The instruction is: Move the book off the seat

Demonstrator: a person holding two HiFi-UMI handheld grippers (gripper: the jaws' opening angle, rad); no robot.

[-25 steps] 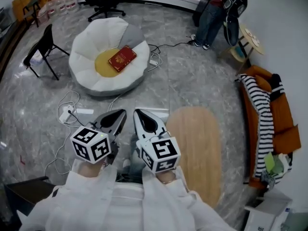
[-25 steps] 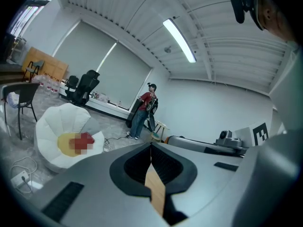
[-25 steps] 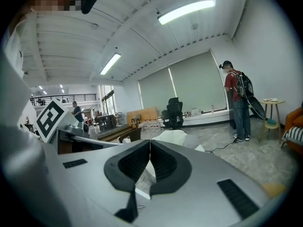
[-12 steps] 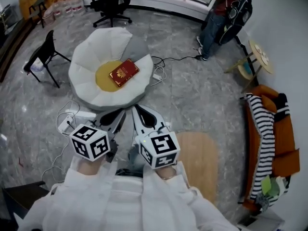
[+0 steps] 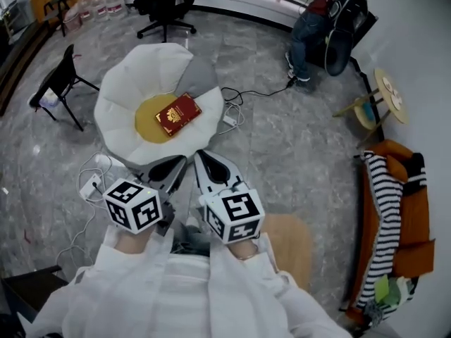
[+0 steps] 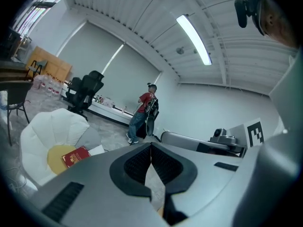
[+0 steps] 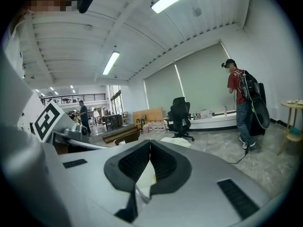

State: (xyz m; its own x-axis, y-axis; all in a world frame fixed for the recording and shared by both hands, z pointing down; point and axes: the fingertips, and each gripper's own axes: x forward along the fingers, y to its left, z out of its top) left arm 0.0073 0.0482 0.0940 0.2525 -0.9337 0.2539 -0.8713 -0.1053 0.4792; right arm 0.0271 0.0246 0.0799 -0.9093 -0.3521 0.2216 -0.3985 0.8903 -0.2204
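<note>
Red book [image 5: 177, 114] on white seat [image 5: 123, 97]; left claw [image 5: 179, 165], right claw [image 5: 201, 158] pressed together, empty.

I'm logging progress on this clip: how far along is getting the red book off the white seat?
Done: nothing yet; the red rectangular book lies on the yellow centre cushion of the white petal-shaped seat. In hand: nothing; the left gripper and right gripper, jaws shut and empty, point toward the seat, short of it. Left: reach in, open the jaws, grip the book, carry it off.
</note>
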